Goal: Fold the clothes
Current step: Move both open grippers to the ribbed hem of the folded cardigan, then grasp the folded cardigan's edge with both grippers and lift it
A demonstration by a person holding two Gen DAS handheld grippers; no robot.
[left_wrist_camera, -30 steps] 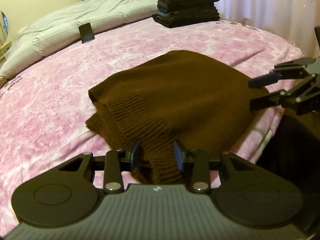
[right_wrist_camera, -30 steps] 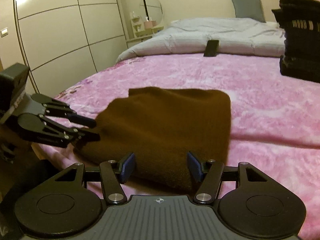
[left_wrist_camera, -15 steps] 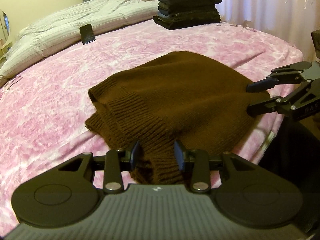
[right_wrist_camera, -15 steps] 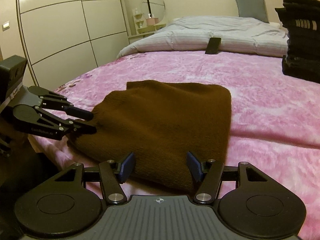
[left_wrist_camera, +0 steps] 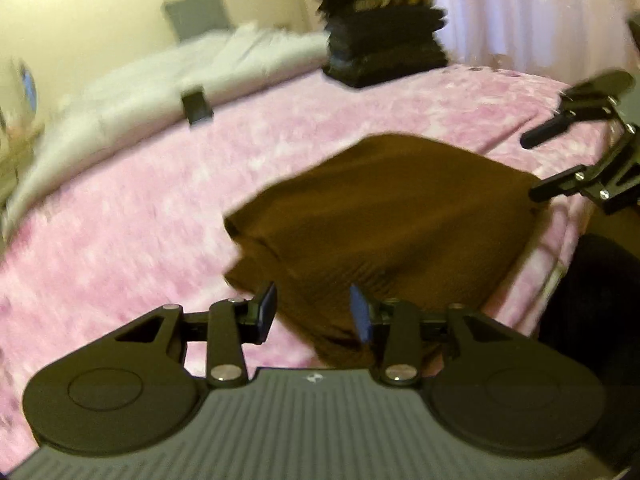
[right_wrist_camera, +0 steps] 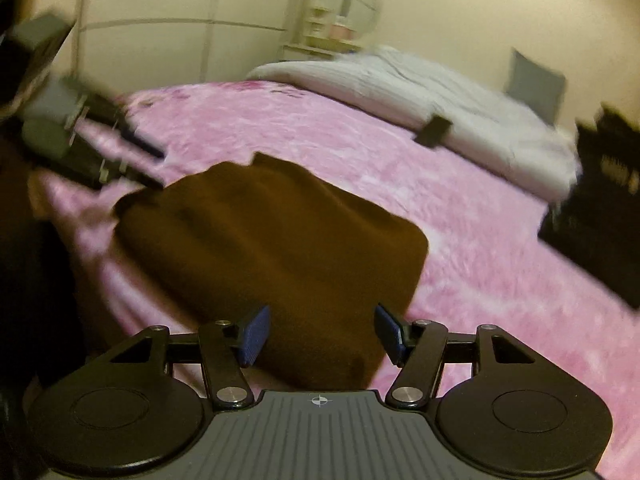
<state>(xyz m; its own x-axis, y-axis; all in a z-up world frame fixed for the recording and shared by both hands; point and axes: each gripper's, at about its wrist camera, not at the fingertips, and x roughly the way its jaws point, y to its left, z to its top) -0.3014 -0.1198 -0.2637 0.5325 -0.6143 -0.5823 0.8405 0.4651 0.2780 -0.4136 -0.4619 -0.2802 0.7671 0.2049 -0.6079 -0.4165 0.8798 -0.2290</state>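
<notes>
As folded, brown knit sweater

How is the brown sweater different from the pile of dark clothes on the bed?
The brown sweater is one folded piece lying low near the bed's edge; the dark pile is many pieces stacked tall, farther back by the curtain. The sweater is plain brown; the pile is almost black, with one striped layer. The sweater lies close in front of both tools; the pile lies well beyond them. Both are folded and rest on the pink blanket.
</notes>
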